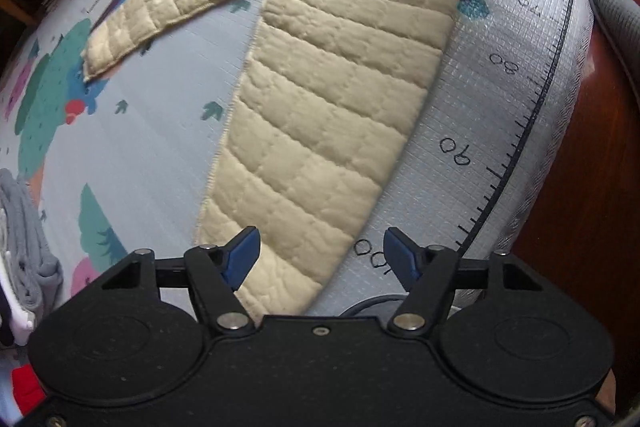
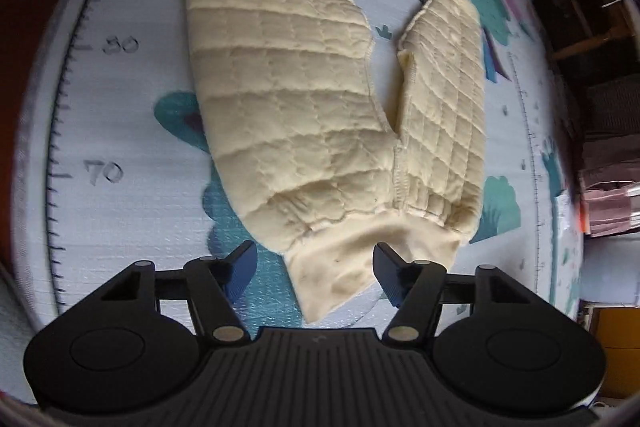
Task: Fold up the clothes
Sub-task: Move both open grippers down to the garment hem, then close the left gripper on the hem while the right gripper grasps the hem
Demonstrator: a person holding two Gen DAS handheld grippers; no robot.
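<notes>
Cream quilted trousers [image 1: 332, 99] spread flat on a printed play mat [image 1: 152, 155], one leg running long beside the ruler markings [image 1: 516, 147] along the mat's edge, the other leg [image 2: 444, 99] splayed off toward 1 o'clock in the right wrist view. Left tool [image 1: 320, 259] open wide over the long leg's hem end, blue pads apart, gripping nothing. Right tool [image 2: 316, 267] likewise spread wide, straddling the plain waistband [image 2: 360, 259] at 12 o'clock, nothing pinched between. Probably placed at opposite ends so the garment can be taken at waist and hem together, though the same layout would suit a garment just smoothed out as well as one just let go between folds. Grey folded cloth [image 1: 28, 247] stacked at 9 o'clock in the left view, partly cut off by the frame. Contact between pads and fabric impossible to judge; mat edges smeared by blur; clutter beyond the mat too dim to name.
</notes>
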